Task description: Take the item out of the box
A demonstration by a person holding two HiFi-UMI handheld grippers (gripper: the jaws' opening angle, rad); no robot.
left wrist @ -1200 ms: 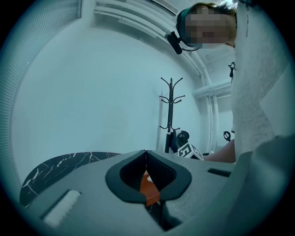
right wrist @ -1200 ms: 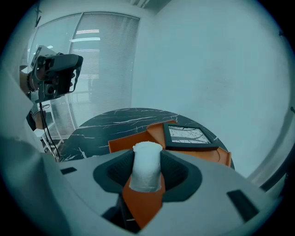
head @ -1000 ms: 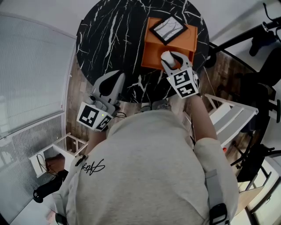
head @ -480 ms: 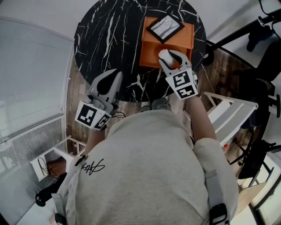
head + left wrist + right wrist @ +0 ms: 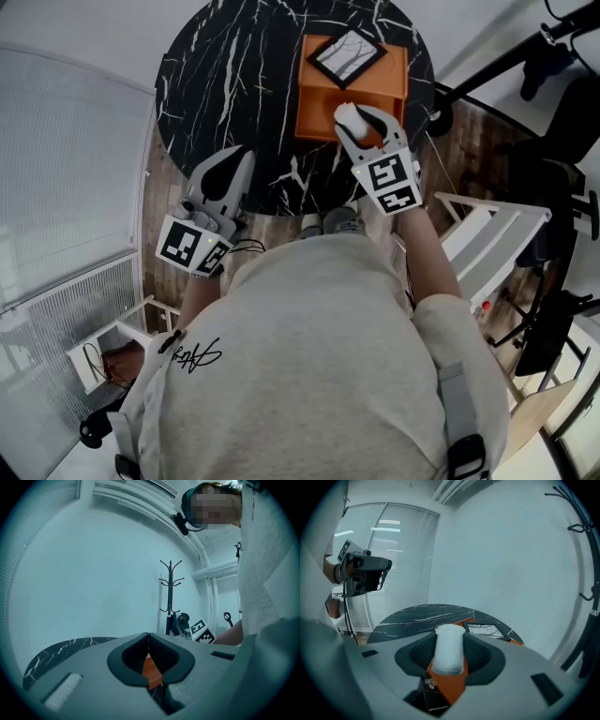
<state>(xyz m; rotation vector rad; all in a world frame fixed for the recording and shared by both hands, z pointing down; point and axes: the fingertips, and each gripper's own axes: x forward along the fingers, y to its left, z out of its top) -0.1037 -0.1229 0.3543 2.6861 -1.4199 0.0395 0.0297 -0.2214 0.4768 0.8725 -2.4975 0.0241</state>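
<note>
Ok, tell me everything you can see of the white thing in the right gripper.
The white roll is a short, soft-looking cylinder, like rolled cloth or paper, plain white with a slightly uneven top. The right gripper is shut on it, jaws pressing its two sides, and its top end pokes past their tips. It is held over the near part of the open orange box. Whether its lower end is clear of the box cannot be told.

Orange box [image 5: 321, 105], white roll [image 5: 346, 117], black white-veined marble table [image 5: 234, 80].
</note>
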